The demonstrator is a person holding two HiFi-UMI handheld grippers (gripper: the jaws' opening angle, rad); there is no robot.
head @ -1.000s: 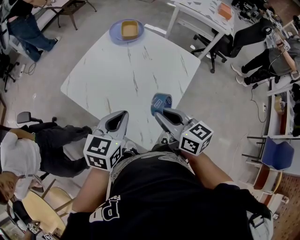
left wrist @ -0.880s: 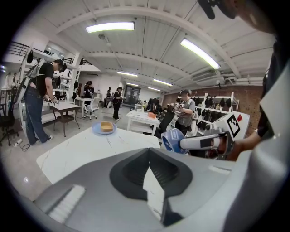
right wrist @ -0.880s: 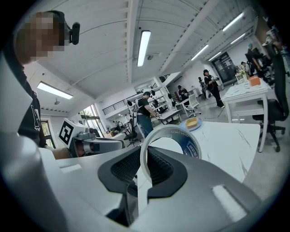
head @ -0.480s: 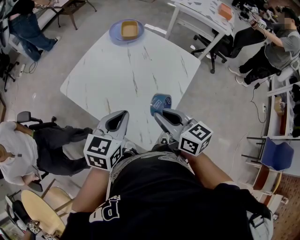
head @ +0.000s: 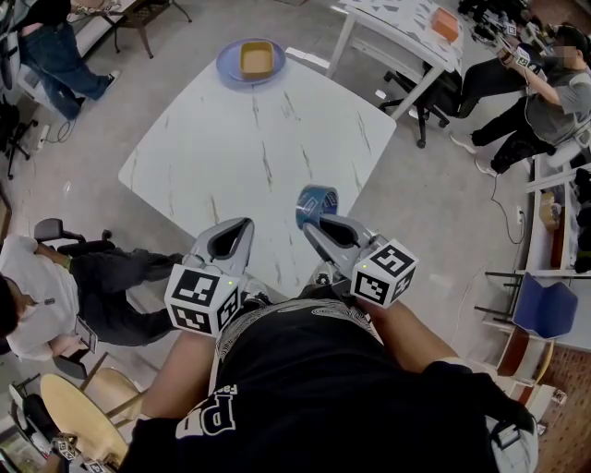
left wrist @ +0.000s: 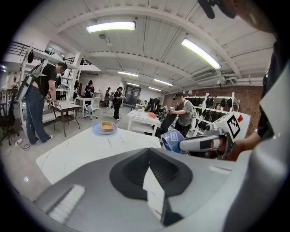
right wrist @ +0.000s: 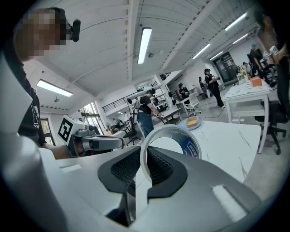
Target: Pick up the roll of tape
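Observation:
A blue roll of tape (head: 316,204) with a pale inner ring is lifted above the near edge of the white marble table (head: 249,148). My right gripper (head: 319,224) is shut on the roll of tape (right wrist: 174,144), its jaws pinching the ring's wall so the roll stands upright in the right gripper view. My left gripper (head: 233,238) hovers beside it at the table's near edge, jaws closed with nothing between them. From the left gripper view the roll of tape (left wrist: 172,139) shows at the right, held by the other gripper.
A blue plate (head: 247,61) holding a tan square container (head: 256,57) sits at the table's far edge. Another white table (head: 406,28) and seated people with chairs stand at the back right. A person sits at the left of the table.
Both grippers and the tape stay where they were. Only the people around the room have shifted.

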